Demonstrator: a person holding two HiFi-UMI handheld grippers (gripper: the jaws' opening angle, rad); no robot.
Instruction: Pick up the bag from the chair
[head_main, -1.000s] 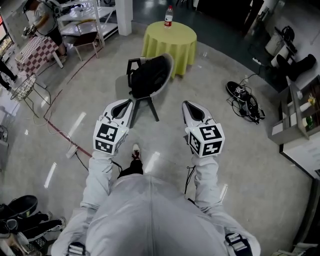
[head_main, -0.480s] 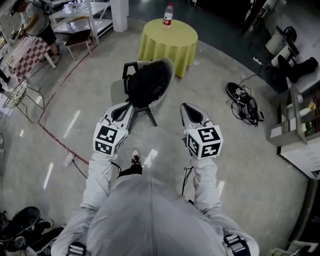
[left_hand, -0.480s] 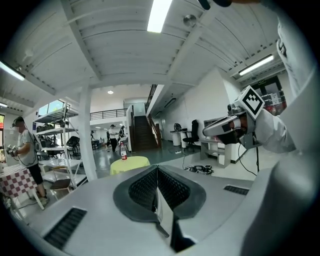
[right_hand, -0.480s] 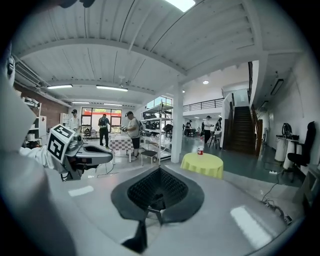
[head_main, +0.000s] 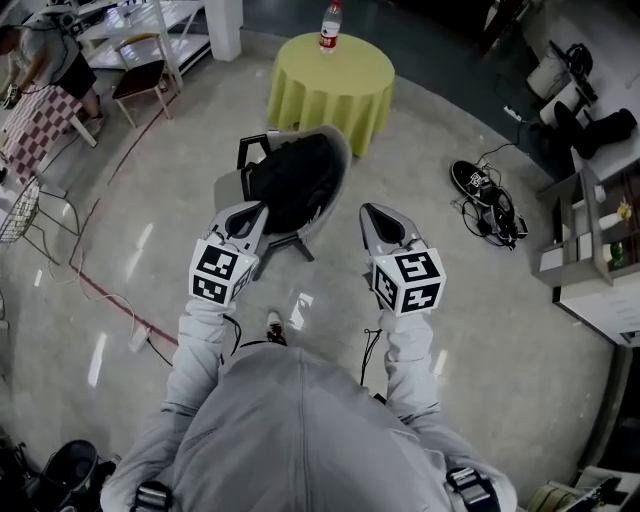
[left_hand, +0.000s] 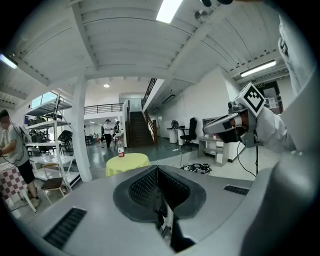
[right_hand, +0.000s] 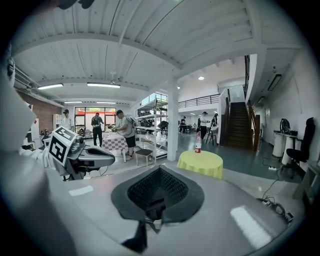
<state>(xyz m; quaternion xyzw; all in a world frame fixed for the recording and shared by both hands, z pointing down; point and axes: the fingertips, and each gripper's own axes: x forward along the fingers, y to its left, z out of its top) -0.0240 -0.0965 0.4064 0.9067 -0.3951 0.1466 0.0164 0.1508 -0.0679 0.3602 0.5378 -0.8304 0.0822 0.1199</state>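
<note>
A black bag (head_main: 293, 180) lies in the seat of a light grey shell chair (head_main: 338, 150) in the head view. The chair stands on the floor just ahead of both grippers. My left gripper (head_main: 256, 209) is shut, and its tip sits right at the bag's near left side; whether it touches the bag I cannot tell. My right gripper (head_main: 371, 210) is shut too and hangs a little to the right of the chair, apart from it. In both gripper views the jaws meet in a closed point, left gripper (left_hand: 157, 170) and right gripper (right_hand: 160, 170), with nothing between them. Neither of those views shows the bag.
Behind the chair stands a round table with a yellow cloth (head_main: 333, 75) and a bottle (head_main: 329, 28) on it. Black shoes and cables (head_main: 487, 200) lie on the floor to the right, beside a shelf unit (head_main: 590, 240). A wooden chair (head_main: 140, 80) and a person (head_main: 40, 60) are far left.
The chair with the bag has come nearer and now sits between the gripper tips. Both grippers stayed shut and kept their pose in front of the body.
</note>
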